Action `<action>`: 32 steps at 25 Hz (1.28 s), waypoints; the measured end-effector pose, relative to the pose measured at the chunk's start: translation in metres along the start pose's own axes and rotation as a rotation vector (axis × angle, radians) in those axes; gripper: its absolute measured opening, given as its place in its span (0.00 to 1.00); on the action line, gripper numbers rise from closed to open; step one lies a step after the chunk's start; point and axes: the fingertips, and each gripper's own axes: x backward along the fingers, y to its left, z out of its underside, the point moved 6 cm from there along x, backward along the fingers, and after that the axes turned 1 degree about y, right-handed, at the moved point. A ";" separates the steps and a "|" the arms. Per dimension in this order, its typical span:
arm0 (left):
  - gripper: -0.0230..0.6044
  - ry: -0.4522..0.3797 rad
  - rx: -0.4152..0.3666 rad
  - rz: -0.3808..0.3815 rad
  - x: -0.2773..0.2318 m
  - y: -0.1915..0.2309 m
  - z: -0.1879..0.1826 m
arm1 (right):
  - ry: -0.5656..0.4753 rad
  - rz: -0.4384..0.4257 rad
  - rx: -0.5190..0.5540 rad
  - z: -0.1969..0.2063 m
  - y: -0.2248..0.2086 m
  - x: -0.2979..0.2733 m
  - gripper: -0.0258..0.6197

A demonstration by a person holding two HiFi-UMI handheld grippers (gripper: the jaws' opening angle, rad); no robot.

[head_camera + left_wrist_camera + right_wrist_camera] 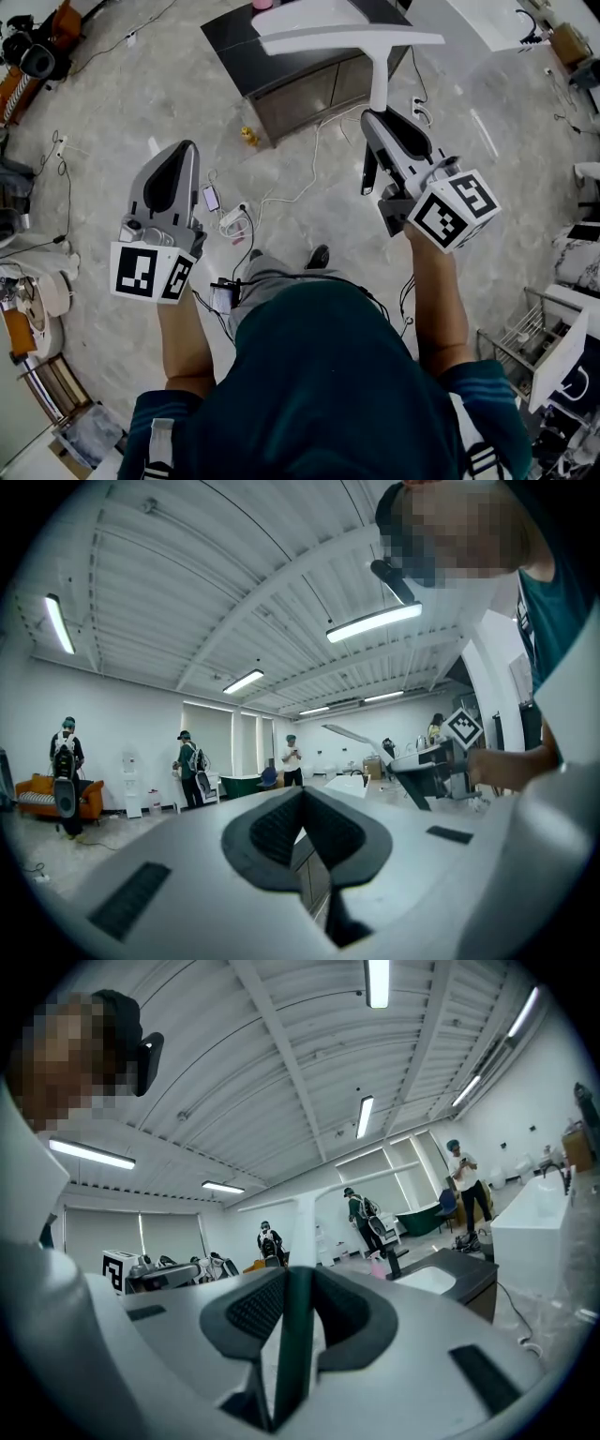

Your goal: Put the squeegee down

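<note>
the right gripper is held out level in front of the person, its fingers clamped on the squeegee. the grip is on the dark lower part of the handle, which runs up between the two pads in the right gripper view. above the fingers the handle turns white and ends in the long white blade, which lies crosswise. in the head view the blade hangs in the air in front of the dark top of a cabinet and touches nothing there. a short dark end of the handle sticks out under the gripper on its inner side.

the left gripper is held level beside it, well apart, above the grey floor. its fingers are together at the tips with nothing between them; only a narrow gap shows lower down between the pads.

on the floor between the two grippers lie white cables, a phone and a small yellow thing close to the cabinet's corner. the right gripper view shows the cabinet with a basin and a black tap, and a white tub to its right. far off in the left gripper view, three people stand by the wall, near an orange sofa.
</note>
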 end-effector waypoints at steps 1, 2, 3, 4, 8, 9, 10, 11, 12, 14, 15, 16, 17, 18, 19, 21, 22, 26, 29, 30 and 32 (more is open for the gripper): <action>0.04 0.002 -0.002 0.000 -0.002 -0.001 0.000 | 0.000 -0.001 -0.003 0.000 -0.002 0.000 0.19; 0.04 0.004 -0.003 0.000 -0.004 -0.001 0.000 | 0.000 -0.002 -0.005 0.000 -0.004 -0.001 0.19; 0.04 0.004 -0.004 0.000 -0.007 -0.001 -0.001 | 0.000 -0.003 -0.006 -0.001 -0.006 -0.001 0.19; 0.04 0.003 -0.004 0.001 -0.010 -0.001 -0.001 | -0.001 -0.002 -0.008 -0.001 -0.007 -0.002 0.19; 0.04 -0.002 -0.005 0.025 -0.024 0.005 -0.002 | -0.006 0.009 -0.009 -0.004 -0.010 -0.009 0.19; 0.04 -0.005 -0.007 0.034 -0.028 0.008 -0.003 | -0.008 0.014 -0.007 -0.005 -0.011 -0.011 0.19; 0.04 -0.009 -0.008 0.043 -0.033 0.011 -0.004 | -0.010 0.020 -0.006 -0.006 -0.012 -0.014 0.19; 0.04 -0.013 -0.010 0.051 -0.038 0.016 -0.004 | -0.012 0.027 -0.005 -0.008 -0.013 -0.018 0.19; 0.04 -0.017 -0.010 0.058 -0.043 0.022 -0.005 | -0.014 0.033 -0.005 -0.009 -0.014 -0.022 0.19; 0.04 -0.028 -0.008 0.069 -0.054 0.035 -0.006 | -0.014 0.045 -0.002 -0.011 -0.015 -0.032 0.19; 0.04 -0.033 -0.006 0.074 -0.059 0.041 -0.006 | -0.013 0.049 0.000 -0.012 -0.016 -0.038 0.19; 0.04 -0.036 -0.004 0.081 -0.064 0.048 -0.007 | -0.011 0.054 0.002 -0.013 -0.016 -0.044 0.19; 0.04 -0.039 -0.005 0.088 -0.069 0.054 -0.007 | -0.010 0.058 0.003 -0.014 -0.016 -0.050 0.19; 0.04 -0.040 -0.005 0.095 -0.073 0.061 -0.007 | -0.009 0.063 0.003 -0.015 -0.017 -0.057 0.19; 0.04 -0.041 -0.006 0.101 -0.078 0.067 -0.007 | -0.010 0.067 0.003 -0.016 -0.017 -0.064 0.19; 0.04 -0.045 -0.007 0.110 -0.087 0.081 -0.008 | -0.014 0.072 0.004 -0.019 -0.018 -0.077 0.19; 0.04 -0.048 -0.007 0.113 -0.091 0.088 -0.008 | -0.015 0.074 0.003 -0.020 -0.019 -0.084 0.19; 0.04 -0.061 -0.004 0.118 -0.112 0.118 -0.004 | -0.012 0.082 0.003 -0.021 -0.028 -0.116 0.19; 0.04 -0.054 0.014 0.120 -0.130 0.143 0.014 | 0.002 0.087 0.003 -0.017 -0.039 -0.146 0.19; 0.04 -0.048 0.020 0.123 -0.135 0.150 0.020 | 0.009 0.088 0.001 -0.015 -0.041 -0.154 0.19; 0.04 -0.037 0.025 0.129 -0.140 0.159 0.029 | 0.020 0.089 0.000 -0.012 -0.044 -0.166 0.19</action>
